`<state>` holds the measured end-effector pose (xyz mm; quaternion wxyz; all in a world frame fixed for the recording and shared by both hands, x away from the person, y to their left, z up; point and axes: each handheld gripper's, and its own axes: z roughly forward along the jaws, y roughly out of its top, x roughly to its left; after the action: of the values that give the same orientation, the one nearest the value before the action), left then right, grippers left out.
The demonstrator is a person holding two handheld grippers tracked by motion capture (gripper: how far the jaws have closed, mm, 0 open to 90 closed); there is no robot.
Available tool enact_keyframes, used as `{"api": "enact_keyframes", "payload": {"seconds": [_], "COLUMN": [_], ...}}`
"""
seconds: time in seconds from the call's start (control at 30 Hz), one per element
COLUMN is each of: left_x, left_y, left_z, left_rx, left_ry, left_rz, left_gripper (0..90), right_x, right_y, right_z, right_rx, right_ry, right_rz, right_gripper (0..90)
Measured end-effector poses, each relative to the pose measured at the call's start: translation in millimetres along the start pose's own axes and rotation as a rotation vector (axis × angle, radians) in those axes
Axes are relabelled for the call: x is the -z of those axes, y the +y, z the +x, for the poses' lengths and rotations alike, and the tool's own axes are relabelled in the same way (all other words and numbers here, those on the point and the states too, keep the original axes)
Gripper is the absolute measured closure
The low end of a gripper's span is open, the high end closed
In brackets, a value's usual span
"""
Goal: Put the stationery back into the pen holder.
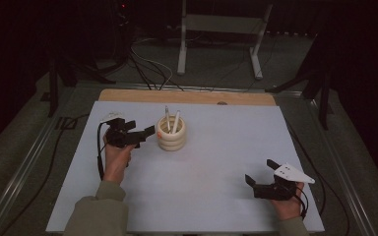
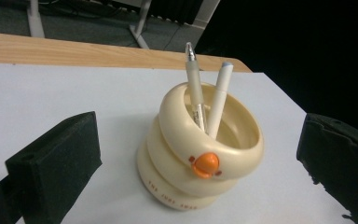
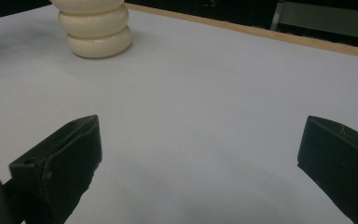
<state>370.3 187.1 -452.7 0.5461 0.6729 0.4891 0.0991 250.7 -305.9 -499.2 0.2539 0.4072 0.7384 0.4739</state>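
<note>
We see the cream pen holder (image 1: 171,133) standing just above the middle of the high view on the pale worktop (image 1: 211,162), with two pens already upright inside it: a clear-barrelled pen (image 2: 195,88) and a white pen (image 2: 219,100), leaning so that their lower ends meet. We judge the loading largely done, since no other pen lies loose on the worktop; what may be left is only to draw the hands clear.

Our left tool (image 1: 145,133), in the left half of the high view, has its jaws spread wide with nothing between them; its tip is just beside the holder, and we cannot tell whether it touches. In the left gripper view the holder sits in the gap between the two black pads, apart from both. Our right tool (image 1: 261,172), at the lower right of the high view, is likewise spread and empty, well apart from the holder.

The holder looks like three stacked, glossy rings, slightly offset, with a small orange knob (image 2: 205,164) on the front of the top ring
</note>
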Motion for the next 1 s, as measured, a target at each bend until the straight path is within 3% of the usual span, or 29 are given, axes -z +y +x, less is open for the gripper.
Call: {"api": "enact_keyframes", "payload": {"seconds": [0.17, 0.33, 0.73, 1.0], "left_x": [6.9, 16.0, 33.3, 44.2], "left_y": [-4.8, -9.0, -24.7, -35.6], "left_z": [-2.7, -3.1, -6.1, -10.3], "left_rx": [-0.043, -0.043, -0.095, -0.134], "left_ry": [0.014, 0.002, 0.031, 0.054], "left_rz": [0.023, 0.008, 0.031, 0.021], "left_gripper": [0.1, 0.0, 0.0, 0.1], "right_x": [-0.1, 0.0, 0.2, 0.4], "right_y": [0.0, 0.1, 0.3, 0.5], "right_z": [0.4, 0.7, 0.8, 0.9], "right_rx": [0.0, 0.0, 0.002, 0.003], "right_ry": [-0.001, 0.0, -0.001, -0.003], "right_rz": [0.001, 0.001, 0.0, -0.002], "right_gripper": [0.0, 0.0, 0.0, 0.0]}}
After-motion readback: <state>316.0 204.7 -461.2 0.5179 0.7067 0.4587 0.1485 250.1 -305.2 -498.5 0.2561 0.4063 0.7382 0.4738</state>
